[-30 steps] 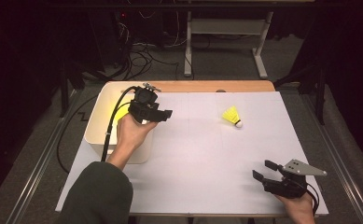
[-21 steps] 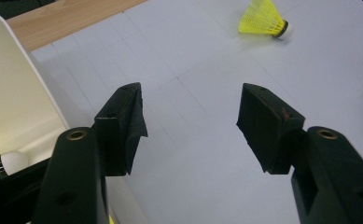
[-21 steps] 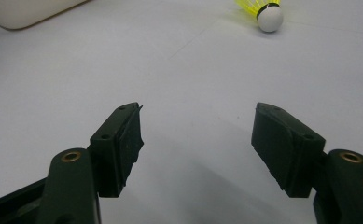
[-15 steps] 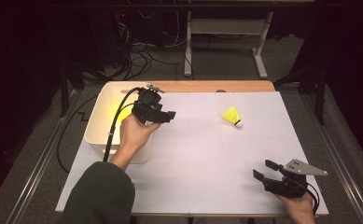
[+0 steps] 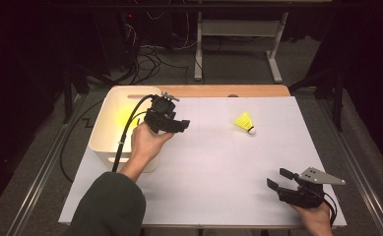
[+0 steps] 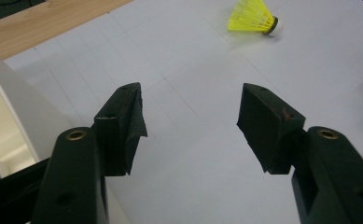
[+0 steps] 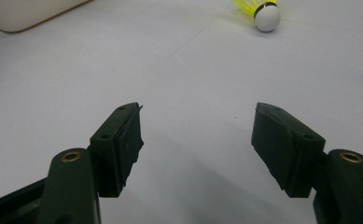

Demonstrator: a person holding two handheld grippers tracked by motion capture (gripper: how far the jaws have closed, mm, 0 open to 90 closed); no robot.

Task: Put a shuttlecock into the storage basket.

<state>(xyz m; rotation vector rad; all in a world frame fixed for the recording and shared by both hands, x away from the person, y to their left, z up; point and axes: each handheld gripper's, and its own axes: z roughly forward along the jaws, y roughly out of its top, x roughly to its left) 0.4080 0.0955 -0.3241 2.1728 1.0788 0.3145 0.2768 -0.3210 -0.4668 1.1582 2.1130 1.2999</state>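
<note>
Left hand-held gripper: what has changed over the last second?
The left hand-held gripper has edged slightly right, from over the white bin toward the yellow shuttlecock, jaws open and empty. Nothing was gripped or released. The shuttlecock and the open right hand-held gripper stayed put.

Yellow shuttlecock with white cork tip lies on its side, untouched. It sits well right of the white bin, cork pointing away from it.

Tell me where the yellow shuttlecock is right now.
In the high view, the yellow shuttlecock lies on the white table sheet, right of centre toward the far edge, apart from the left gripper and the white bin.
</note>
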